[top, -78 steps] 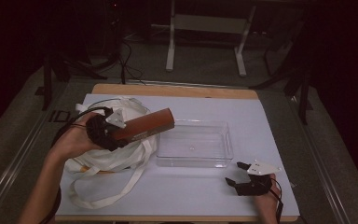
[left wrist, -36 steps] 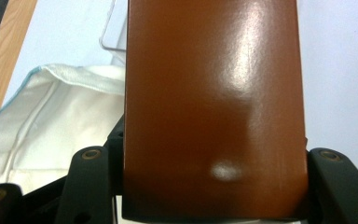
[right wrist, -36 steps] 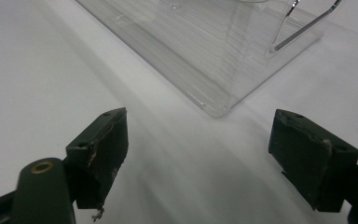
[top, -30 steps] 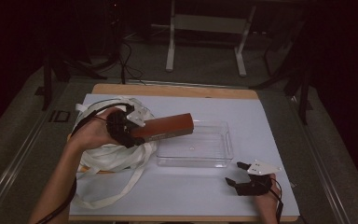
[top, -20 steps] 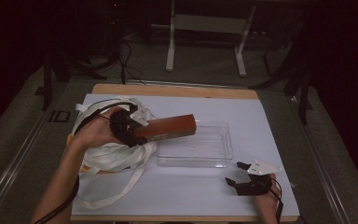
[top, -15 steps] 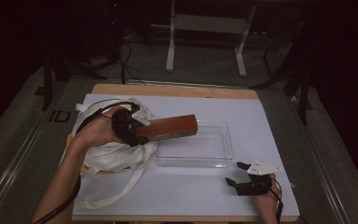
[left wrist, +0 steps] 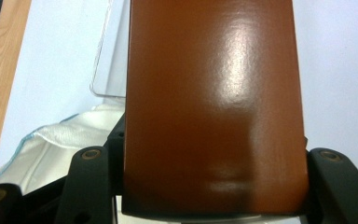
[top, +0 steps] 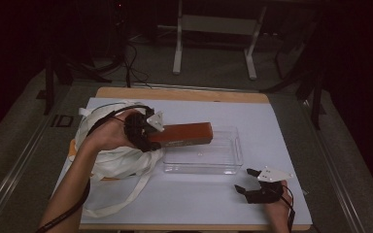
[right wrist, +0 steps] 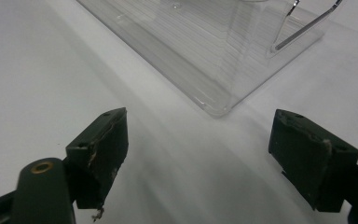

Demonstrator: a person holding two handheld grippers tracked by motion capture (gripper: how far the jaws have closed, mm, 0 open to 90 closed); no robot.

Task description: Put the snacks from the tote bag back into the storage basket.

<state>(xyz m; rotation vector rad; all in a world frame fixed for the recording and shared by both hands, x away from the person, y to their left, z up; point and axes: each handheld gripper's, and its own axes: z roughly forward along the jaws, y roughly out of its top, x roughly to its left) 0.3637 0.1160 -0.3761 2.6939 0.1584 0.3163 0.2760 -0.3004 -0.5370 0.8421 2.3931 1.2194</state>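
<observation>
Darkness wraps the room beyond the table (top: 281, 145) — only the grey floor, a pale metal stand (top: 213, 24) at the back and some black cables (top: 131, 63) trailing near it show through the gloom. The table itself has a wooden top, its edge bare along the far side, and a white sheet (top: 199, 199) covers nearly all of it. On the sheet's left lies a crumpled white cloth bag (top: 111, 160) with long straps spilling toward the near edge. A clear plastic tray (top: 223, 162) sits mid-sheet, just beside the bag.

The left gripper (top: 148, 138) is clamped on a brown box (top: 187, 134), its jaws pressed against both sides in the left gripper view (left wrist: 212, 93). The box is held level in the air, its far end reaching out over the tray's left part.

The right gripper (top: 247, 182) rests low on the sheet near the tray's near right corner — jaws standing wide apart, nothing between them but white sheet (right wrist: 196, 172).
</observation>
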